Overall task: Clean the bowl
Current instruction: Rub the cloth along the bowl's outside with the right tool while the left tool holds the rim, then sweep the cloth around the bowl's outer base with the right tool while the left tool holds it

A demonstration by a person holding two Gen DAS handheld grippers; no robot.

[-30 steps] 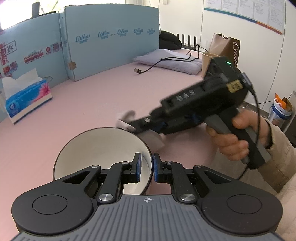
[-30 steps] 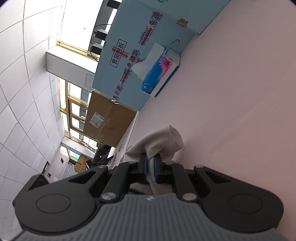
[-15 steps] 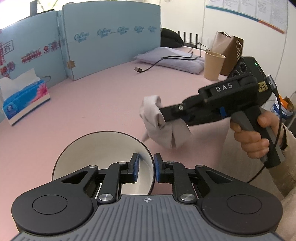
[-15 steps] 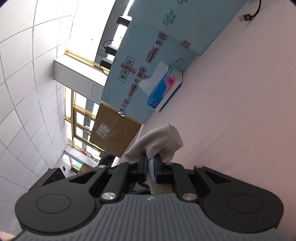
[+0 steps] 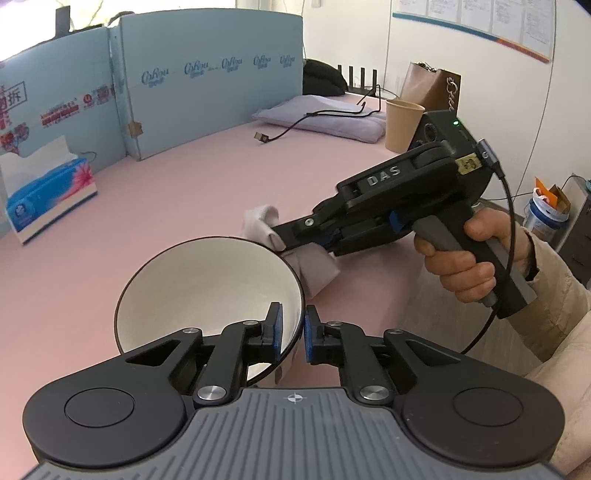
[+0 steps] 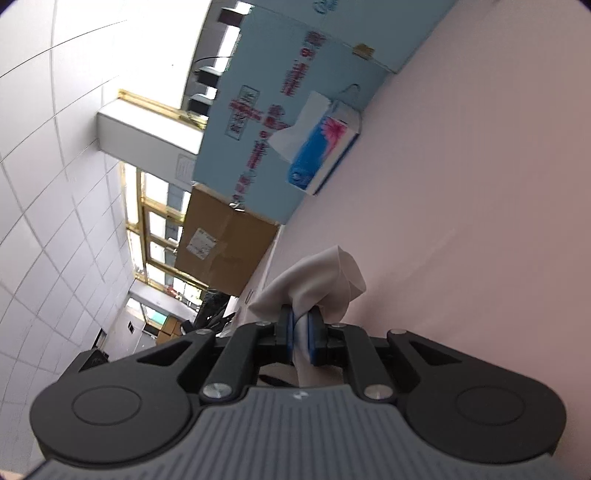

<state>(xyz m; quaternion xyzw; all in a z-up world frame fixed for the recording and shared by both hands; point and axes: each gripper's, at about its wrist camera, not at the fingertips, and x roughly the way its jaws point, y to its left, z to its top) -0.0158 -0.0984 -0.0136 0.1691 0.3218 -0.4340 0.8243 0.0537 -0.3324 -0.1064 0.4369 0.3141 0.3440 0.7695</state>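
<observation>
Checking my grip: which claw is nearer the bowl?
Left. The left claw clamps the bowl rim; the right claw, holding the cloth, sits beside the rim, outside.

"DAS" on the right tongs; perhaps "CoRou" on the blue board

Office: wall notices, grid ceiling, partitions

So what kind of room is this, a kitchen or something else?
Probably an office or lab workspace, not a kitchen: a pink-covered table fenced by cardboard panels, printed notices on the wall, and a charging cable lying on a cushion.
</observation>
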